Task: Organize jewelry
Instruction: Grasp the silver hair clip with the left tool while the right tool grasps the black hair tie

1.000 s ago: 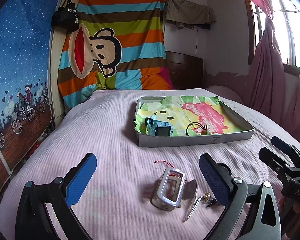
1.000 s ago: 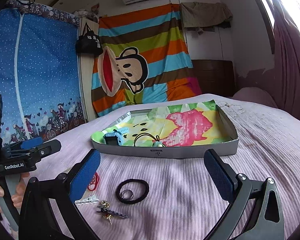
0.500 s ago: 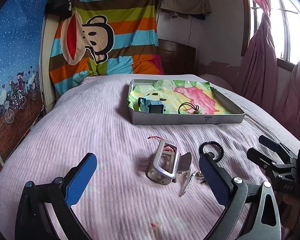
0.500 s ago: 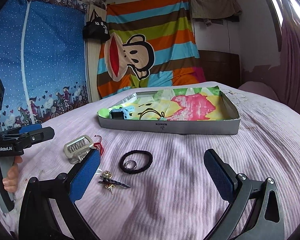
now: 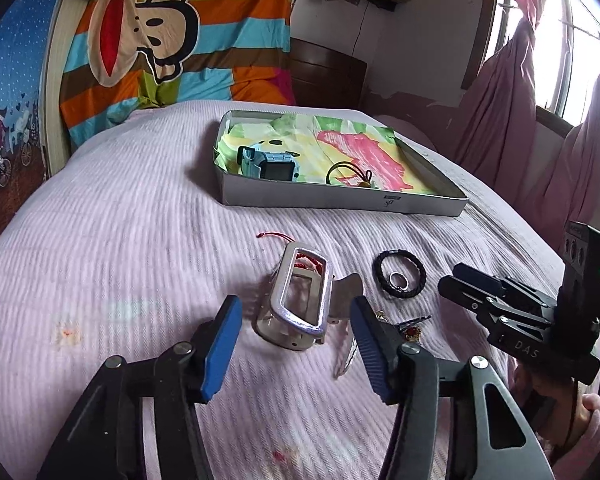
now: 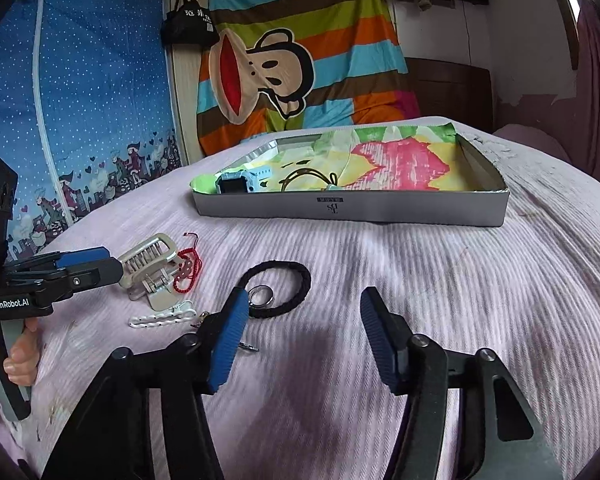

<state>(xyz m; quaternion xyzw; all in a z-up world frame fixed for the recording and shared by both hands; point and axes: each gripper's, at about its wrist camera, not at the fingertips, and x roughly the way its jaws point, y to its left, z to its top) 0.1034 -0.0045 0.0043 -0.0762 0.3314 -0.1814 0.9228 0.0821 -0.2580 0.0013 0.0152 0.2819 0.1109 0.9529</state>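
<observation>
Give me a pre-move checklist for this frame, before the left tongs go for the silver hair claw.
1. Left tongs open: ok.
2. Silver hair claw lined up between the left tongs' fingers: ok, it lies just ahead of them.
3. Claw free of other pieces: not ok, the red cord bracelet lies against it.
4. Right tongs open and holding nothing: ok.
5. Landing spot in the tray: ok, bare lining shows beside the blue watch.
6. Black hair tie and ring out of the left tongs' path: ok.
</observation>
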